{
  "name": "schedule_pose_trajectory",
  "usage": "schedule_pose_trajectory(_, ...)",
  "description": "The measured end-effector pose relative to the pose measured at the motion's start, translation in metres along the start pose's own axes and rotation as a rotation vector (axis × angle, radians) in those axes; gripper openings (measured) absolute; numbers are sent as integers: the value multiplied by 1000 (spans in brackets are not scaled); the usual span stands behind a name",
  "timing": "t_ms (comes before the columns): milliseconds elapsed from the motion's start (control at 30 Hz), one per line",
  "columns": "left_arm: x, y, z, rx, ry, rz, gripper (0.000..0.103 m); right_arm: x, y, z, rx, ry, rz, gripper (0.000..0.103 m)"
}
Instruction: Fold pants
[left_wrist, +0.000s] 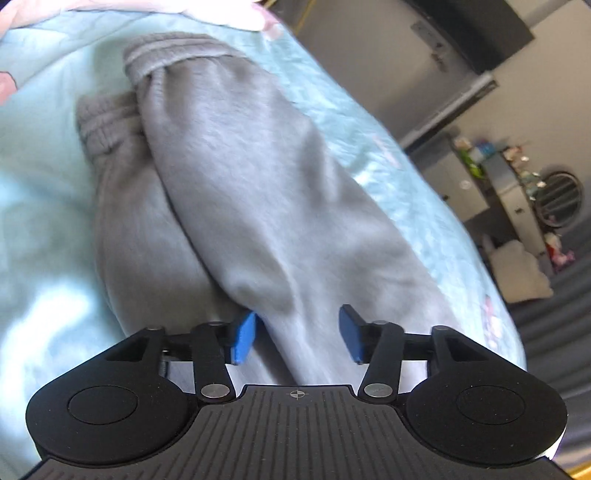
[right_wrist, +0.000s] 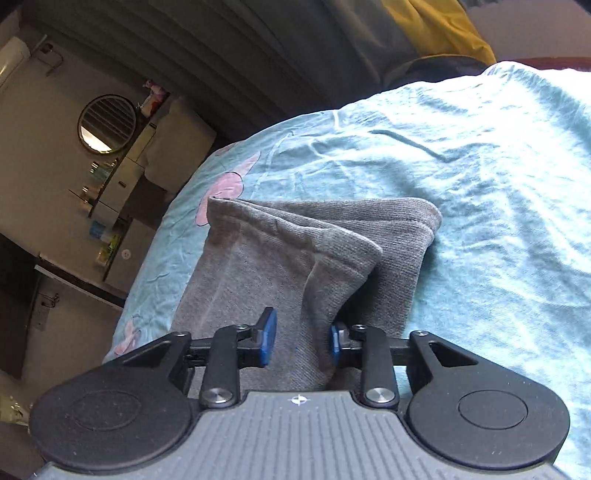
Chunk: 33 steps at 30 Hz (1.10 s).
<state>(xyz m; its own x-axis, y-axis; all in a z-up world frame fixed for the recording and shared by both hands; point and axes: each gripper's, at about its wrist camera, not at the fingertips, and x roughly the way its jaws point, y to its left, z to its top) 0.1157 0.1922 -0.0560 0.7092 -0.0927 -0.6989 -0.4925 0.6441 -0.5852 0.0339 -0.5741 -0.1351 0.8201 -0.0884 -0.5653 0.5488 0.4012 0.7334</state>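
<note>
Grey sweatpants lie lengthwise on a light-blue bed sheet, one half laid over the other. Their gathered elastic ends are at the far end in the left wrist view. My left gripper is open just over the near part of the cloth, blue pads well apart and not pressing. In the right wrist view the pants end in stacked hems. My right gripper is open, with grey cloth lying in the gap between its pads, which do not pinch it.
The sheet is wrinkled, with pink prints, and spreads wide to the right of the pants. The bed's edge drops to a dark floor. Beyond stand shelves with small items, a round mirror and a yellow cloth.
</note>
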Motion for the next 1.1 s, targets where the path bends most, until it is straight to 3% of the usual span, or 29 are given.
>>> schedule_pose_trajectory(200,8,33,8,-126,7,-45,52,7,-4,-1,52,11,45,35)
schedule_pose_trajectory(233,12,34,10,-137,7,-45,38,7,-3,-2,42,6,43,35)
schedule_pose_trajectory(267,13,35,11,-139,9,-36,20,7,-2,-2,28,0,39,28)
schedule_pose_trajectory(300,14,37,12,-140,18,-31,20,8,-2,-2,18,2,37,19)
schedule_pose_trajectory(367,13,45,9,-164,22,-61,17,7,-6,-1,32,9,30,18)
schedule_pose_trajectory(433,11,46,7,-173,28,-82,15,4,-11,0,65,11,21,19)
schedule_pose_trajectory(533,6,56,4,-184,35,-105,14,-2,-14,0,69,14,49,30)
schedule_pose_trajectory(667,1,60,5,-183,38,-128,14,3,-9,-2,45,10,40,30)
schedule_pose_trajectory(800,10,58,6,-201,42,-78,22,13,-4,-3,72,4,43,29)
schedule_pose_trajectory(833,12,57,6,-208,43,-79,22,15,-1,-3,66,3,36,28)
schedule_pose_trajectory(900,14,55,9,-214,49,-85,17,15,7,-1,34,0,6,11)
schedule_pose_trajectory(1000,2,49,13,-199,25,-120,12,5,23,6,-40,-42,-17,7)
schedule_pose_trajectory(1100,-25,40,19,-155,-23,-171,12,-18,39,18,-110,-106,23,5)
